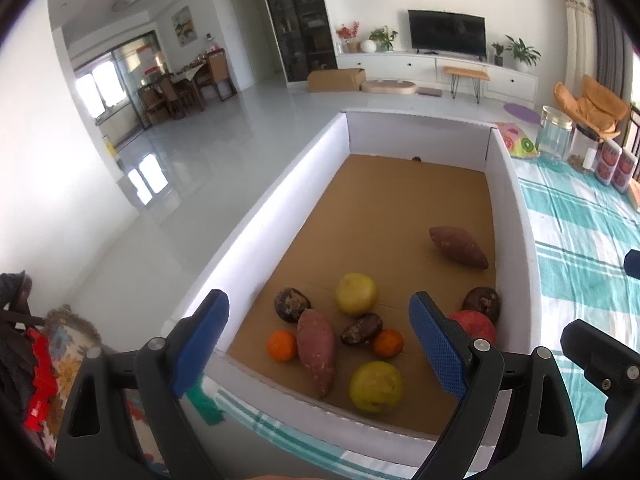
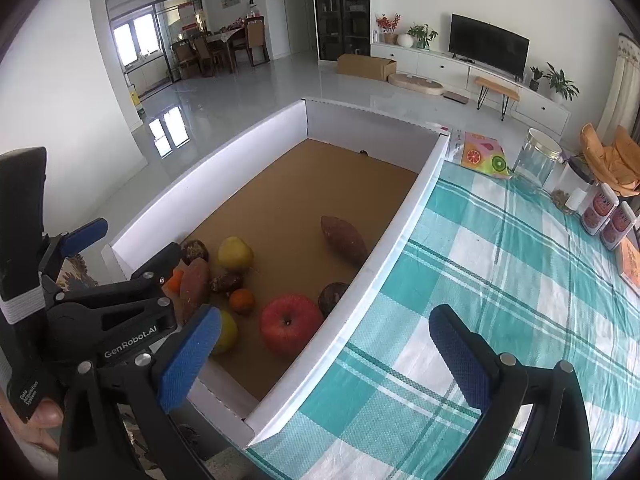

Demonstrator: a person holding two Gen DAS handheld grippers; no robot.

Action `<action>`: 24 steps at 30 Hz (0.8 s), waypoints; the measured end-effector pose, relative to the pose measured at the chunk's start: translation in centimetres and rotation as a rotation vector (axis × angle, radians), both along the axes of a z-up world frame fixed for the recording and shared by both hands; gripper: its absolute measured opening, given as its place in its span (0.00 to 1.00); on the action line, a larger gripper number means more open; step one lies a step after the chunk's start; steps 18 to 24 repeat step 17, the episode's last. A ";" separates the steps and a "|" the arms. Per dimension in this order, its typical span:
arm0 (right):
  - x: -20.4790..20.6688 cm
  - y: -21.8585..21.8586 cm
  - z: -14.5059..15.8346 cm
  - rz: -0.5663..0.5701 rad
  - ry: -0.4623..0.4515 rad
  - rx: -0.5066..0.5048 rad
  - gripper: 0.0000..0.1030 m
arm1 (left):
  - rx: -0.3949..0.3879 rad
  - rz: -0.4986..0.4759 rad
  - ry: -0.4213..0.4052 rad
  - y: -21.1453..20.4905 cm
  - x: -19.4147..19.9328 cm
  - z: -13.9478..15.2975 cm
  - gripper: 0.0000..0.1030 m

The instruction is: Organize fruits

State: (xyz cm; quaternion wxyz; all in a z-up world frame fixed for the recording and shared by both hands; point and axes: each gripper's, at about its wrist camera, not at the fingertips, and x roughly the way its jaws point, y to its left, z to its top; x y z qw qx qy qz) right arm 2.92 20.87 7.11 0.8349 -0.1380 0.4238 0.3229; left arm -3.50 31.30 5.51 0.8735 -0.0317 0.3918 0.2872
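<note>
A white cardboard box with a brown floor holds the produce. Near its front end lie two yellow fruits, two small oranges, a red apple, dark brown round fruits and a sweet potato. Another sweet potato lies alone further back. My left gripper is open and empty, above the box's front end; it shows in the right wrist view. My right gripper is open and empty over the box's right wall.
A teal and white checked cloth covers the table right of the box. At its far right stand a glass jar, a fruit-print packet and printed cans. The box's left side is at the table's edge above the floor.
</note>
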 end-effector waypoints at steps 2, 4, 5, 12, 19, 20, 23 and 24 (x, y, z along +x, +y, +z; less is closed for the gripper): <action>-0.1 0.1 -0.1 0.001 0.004 -0.006 1.00 | -0.017 -0.001 0.002 0.1 0.1 -0.2 0.90; -0.1 0.2 -0.3 0.000 0.010 -0.010 1.00 | -0.027 0.000 0.004 0.4 0.0 -0.3 0.90; -0.2 0.3 -0.4 -0.001 0.011 -0.011 1.00 | -0.030 0.000 0.005 0.4 0.0 -0.4 0.90; -0.5 1.0 -0.3 0.008 0.022 0.000 1.00 | -0.103 -0.005 -0.030 1.1 -0.7 -0.5 0.90; -0.9 1.7 -0.3 0.026 0.024 0.002 1.00 | -0.059 0.001 -0.047 1.1 -1.0 -0.3 0.90; -0.9 1.7 -0.3 0.026 0.024 0.002 1.00 | -0.059 0.001 -0.047 1.1 -1.0 -0.3 0.90; -0.9 1.7 -0.3 0.026 0.024 0.002 1.00 | -0.059 0.001 -0.047 1.1 -1.0 -0.3 0.90; -0.9 1.7 -0.3 0.026 0.024 0.002 1.00 | -0.059 0.001 -0.047 1.1 -1.0 -0.3 0.90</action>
